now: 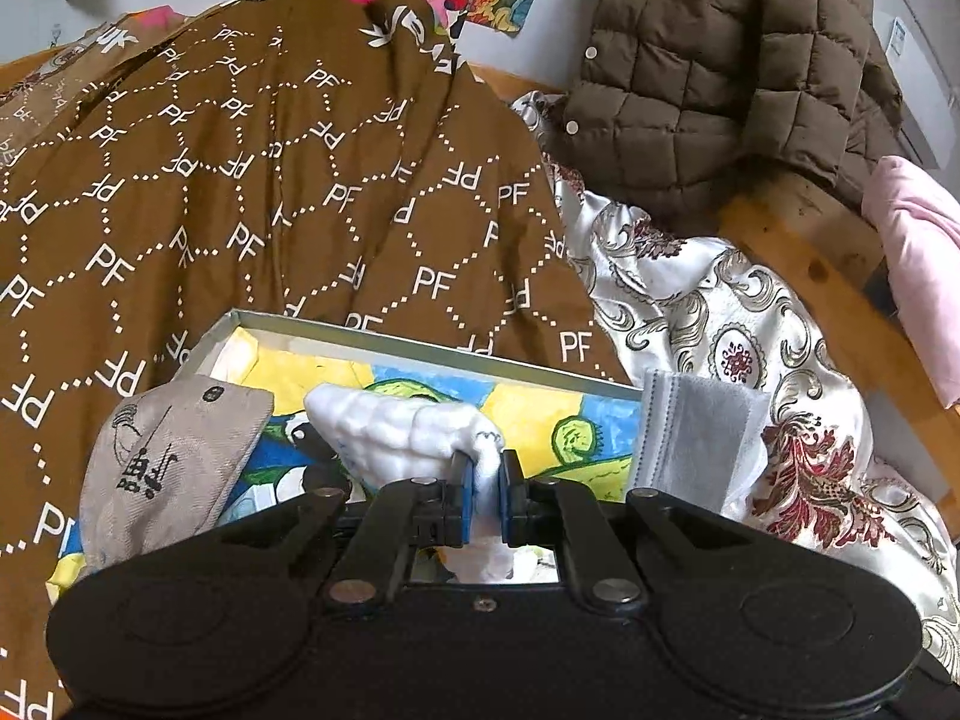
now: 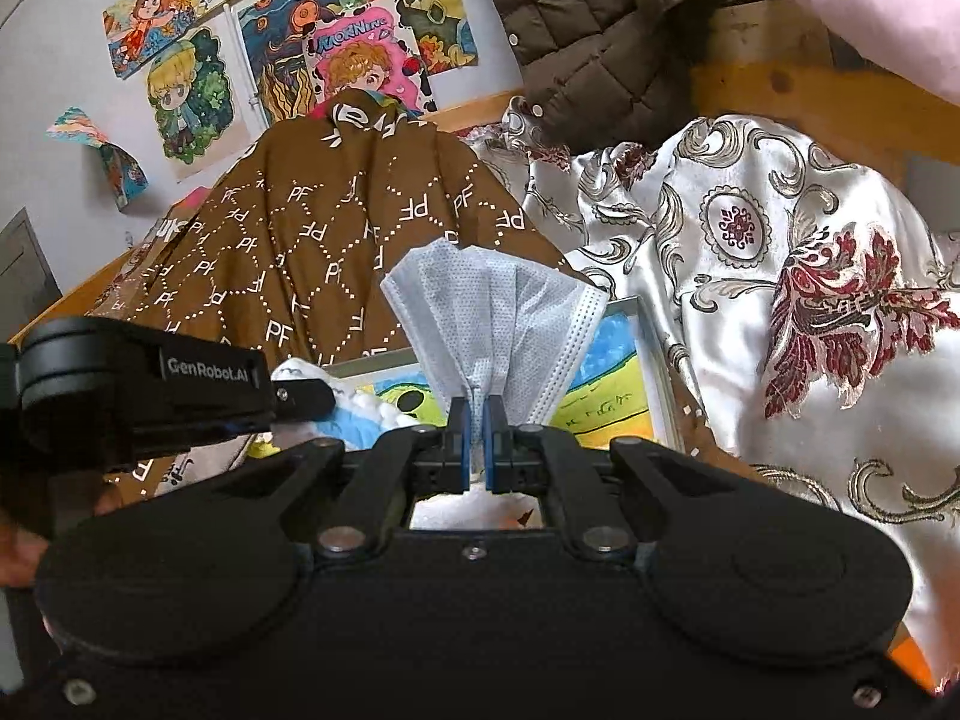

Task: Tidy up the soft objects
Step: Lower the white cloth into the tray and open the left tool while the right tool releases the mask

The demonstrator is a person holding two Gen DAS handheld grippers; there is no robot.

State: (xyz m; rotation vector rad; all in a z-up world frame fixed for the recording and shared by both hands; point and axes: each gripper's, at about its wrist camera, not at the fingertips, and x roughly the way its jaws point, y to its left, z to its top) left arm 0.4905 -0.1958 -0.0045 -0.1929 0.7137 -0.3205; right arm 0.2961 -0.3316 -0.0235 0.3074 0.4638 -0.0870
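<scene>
Coloured drawings are pinned to the pale wall (image 2: pixel 72 30) behind a wooden tabletop (image 1: pixel 798 240) that is almost wholly covered by cloth: a brown sheet printed with dotted diamonds and "PF" letters (image 1: pixel 270 192), a glossy white satin fabric with grey scrolls and dark red flowers (image 1: pixel 720 312), a quilted olive jacket (image 1: pixel 708 72) at the far edge and something pink (image 1: pixel 918 252) at the right edge. Near the front edge a shallow tray (image 1: pixel 420 343) with a thin pale rim is seen, its floor lined with a bright painted picture. A white, puffy, ribbed soft piece (image 1: pixel 396 426) lies in the tray and is pinched at one end between the blue pads of the left gripper (image 1: pixel 485 495), whose tongs are pressed onto it. A pale blue pleated face mask (image 2: pixel 492 324) is pinched at its gathered corner by the right gripper (image 2: pixel 478 441), so that it fans out upright over the tray's right side. A beige canvas pouch (image 1: pixel 174 456) with a small black print droops over the tray's left rim. All these pieces are judged to be very light and limp; they would sag and crumple, not resist. The mask is best held at a hem or pleat, the white piece by a firm pinch into its bulk, since the padding may compress and slip.
</scene>
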